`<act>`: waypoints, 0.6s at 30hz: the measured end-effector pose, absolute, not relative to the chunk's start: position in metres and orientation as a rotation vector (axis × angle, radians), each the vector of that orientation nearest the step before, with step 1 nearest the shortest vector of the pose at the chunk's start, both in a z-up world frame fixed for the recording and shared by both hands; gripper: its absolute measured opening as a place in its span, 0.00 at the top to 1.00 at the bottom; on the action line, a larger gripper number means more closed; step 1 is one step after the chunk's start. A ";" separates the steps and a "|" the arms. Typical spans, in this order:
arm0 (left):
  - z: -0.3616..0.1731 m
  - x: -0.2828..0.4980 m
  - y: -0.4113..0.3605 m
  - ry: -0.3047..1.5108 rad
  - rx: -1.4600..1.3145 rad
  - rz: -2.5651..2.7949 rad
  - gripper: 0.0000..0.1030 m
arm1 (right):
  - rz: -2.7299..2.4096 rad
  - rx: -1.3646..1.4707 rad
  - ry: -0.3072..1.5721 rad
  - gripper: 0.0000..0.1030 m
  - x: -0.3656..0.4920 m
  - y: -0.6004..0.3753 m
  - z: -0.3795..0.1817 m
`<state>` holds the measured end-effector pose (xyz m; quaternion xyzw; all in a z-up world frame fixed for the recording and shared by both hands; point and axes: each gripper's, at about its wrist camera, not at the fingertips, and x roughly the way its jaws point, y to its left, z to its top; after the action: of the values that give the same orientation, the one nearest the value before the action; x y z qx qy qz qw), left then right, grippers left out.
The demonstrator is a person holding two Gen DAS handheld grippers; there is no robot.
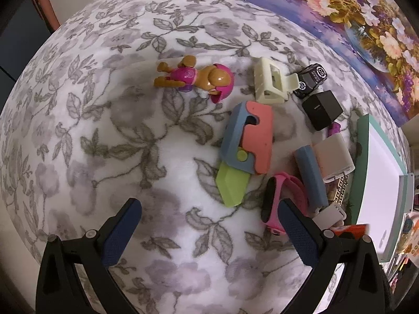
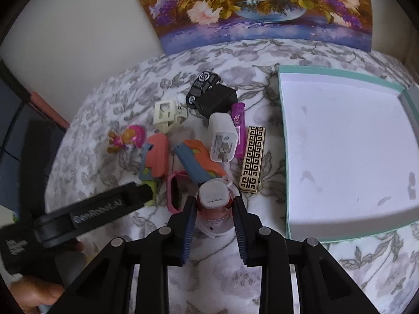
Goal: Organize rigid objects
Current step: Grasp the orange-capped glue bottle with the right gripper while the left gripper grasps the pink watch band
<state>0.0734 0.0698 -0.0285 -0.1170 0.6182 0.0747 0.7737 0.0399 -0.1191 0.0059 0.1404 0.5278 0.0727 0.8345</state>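
Observation:
A pile of small rigid objects lies on a floral blanket (image 1: 131, 130). My right gripper (image 2: 214, 206) is shut on a small bottle with a grey cap (image 2: 213, 196), just left of a shallow teal-edged box (image 2: 340, 144). My left gripper (image 1: 209, 217) is open and empty above the blanket, near a pink watch (image 1: 285, 183) and a toy knife with a green blade (image 1: 243, 144). The pile also holds a dog figure (image 1: 199, 78), a cream hair clip (image 1: 269, 81), a black toy car (image 1: 311, 78), a black cube (image 1: 322, 108) and a white charger (image 2: 222, 138).
A flower painting (image 2: 262, 7) leans on the wall behind the pile. A gold-patterned case (image 2: 252, 159) and a purple tube (image 2: 238, 123) lie next to the box. The left gripper's body (image 2: 91, 214) reaches in at the lower left of the right wrist view.

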 end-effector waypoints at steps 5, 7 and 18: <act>-0.027 0.080 0.055 1.330 -0.250 0.143 0.01 | 0.140 0.296 1.077 0.71 0.037 -0.126 0.021; -0.026 0.081 0.049 1.327 -0.239 0.133 0.03 | 0.126 0.296 1.063 0.71 0.035 -0.131 0.027; -0.042 0.095 0.012 1.353 -0.153 0.056 0.50 | 0.074 0.338 0.990 0.71 0.026 -0.167 0.052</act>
<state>0.0948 0.0118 -0.0421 -0.0708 0.6253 0.0261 0.7767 0.0262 -0.1667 0.0516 0.1615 0.4724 0.0353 0.8657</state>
